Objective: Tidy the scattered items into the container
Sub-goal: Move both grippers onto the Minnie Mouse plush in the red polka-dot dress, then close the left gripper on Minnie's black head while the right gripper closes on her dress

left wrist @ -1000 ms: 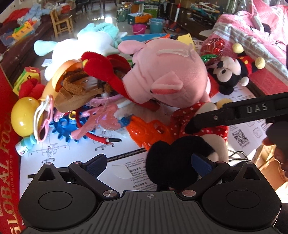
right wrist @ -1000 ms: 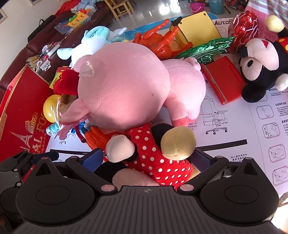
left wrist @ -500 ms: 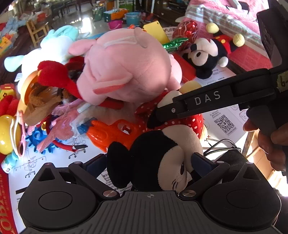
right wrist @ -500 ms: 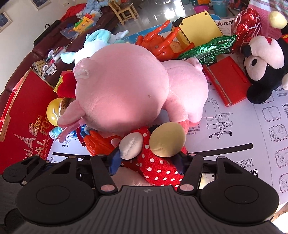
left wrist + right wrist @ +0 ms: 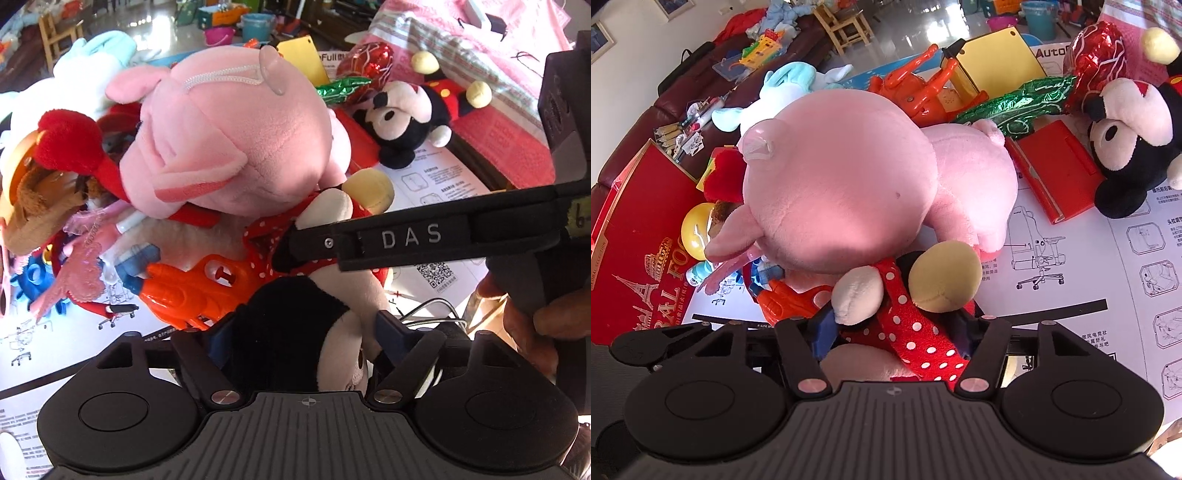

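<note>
Left wrist view: left hand-held gripper (image 5: 301,332), jaws just closed further, blue pads pressing the black plush head of the mouse doll in a red white-dotted dress (image 5: 295,332). Doll lies on the white printed instruction sheet (image 5: 74,332) over the desk, half under the large pink plush pig (image 5: 229,133).

Right wrist view: right hand-held gripper (image 5: 895,328), jaws likewise just narrowed, clamped on the same doll's dotted dress at the body, cream hand and yellow shoe protruding beyond the pads.

Adjacent items: orange plastic toy gun (image 5: 195,284), touching the doll's flank; second black-and-cream mouse plush in red (image 5: 413,114), well apart; red flat case (image 5: 1056,170); red printed box lid (image 5: 639,258) at the left edge. Whether that belongs to the container cannot be told.

Risks, as judged: the pig rests on the doll, so lifting may roll it off the heap and scatter smaller toys. Soft stuffing compresses; either grip may slip. Two grippers pulling unevenly could stretch the doll or drag the orange gun along.
</note>
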A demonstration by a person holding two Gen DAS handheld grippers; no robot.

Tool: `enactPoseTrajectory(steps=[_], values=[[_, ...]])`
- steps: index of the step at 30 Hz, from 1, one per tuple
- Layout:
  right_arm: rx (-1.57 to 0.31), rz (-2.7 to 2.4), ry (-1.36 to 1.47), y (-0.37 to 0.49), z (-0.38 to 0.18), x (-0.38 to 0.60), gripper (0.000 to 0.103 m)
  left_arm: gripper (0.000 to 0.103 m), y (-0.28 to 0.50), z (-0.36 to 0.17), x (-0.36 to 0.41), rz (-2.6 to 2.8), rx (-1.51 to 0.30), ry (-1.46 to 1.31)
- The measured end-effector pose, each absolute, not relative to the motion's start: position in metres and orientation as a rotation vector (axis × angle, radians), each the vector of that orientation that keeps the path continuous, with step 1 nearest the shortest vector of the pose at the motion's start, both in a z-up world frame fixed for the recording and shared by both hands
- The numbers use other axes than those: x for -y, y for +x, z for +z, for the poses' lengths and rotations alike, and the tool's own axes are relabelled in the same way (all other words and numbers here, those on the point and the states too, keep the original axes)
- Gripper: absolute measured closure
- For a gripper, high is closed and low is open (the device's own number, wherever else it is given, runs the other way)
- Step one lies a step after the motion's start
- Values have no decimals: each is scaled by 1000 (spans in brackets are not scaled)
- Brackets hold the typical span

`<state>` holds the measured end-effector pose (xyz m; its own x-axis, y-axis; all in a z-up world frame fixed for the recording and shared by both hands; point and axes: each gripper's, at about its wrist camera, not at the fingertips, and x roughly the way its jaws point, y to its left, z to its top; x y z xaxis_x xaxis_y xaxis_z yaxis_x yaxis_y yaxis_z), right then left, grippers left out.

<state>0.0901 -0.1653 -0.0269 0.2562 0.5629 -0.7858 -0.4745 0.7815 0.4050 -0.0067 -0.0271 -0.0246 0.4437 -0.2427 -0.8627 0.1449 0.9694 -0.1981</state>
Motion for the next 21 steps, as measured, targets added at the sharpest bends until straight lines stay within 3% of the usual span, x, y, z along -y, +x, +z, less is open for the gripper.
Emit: enactPoseTrajectory(steps=[5,9,16,19,20,21], values=[[-1112,717,100,91,-26,167,42,37,-15,-20,16,-242,-1071,-128],[-1095,709,98,92,-25,162,31,42,-17,-19,4,-228,-1071,-194],[-1100,713,99,93,-28,160,29,46,-26,-6,-9,-208,-1055,-260],[-1102,712,101,93,-29,161,29,43,-28,-4,-20,-192,-1045,-309],[-1102,713,99,93,-29,161,29,49,-29,-3,-24,-184,-1045,-313],[-1102,713,96,93,-28,161,29,64,-30,-4,-29,-173,-1046,-319]])
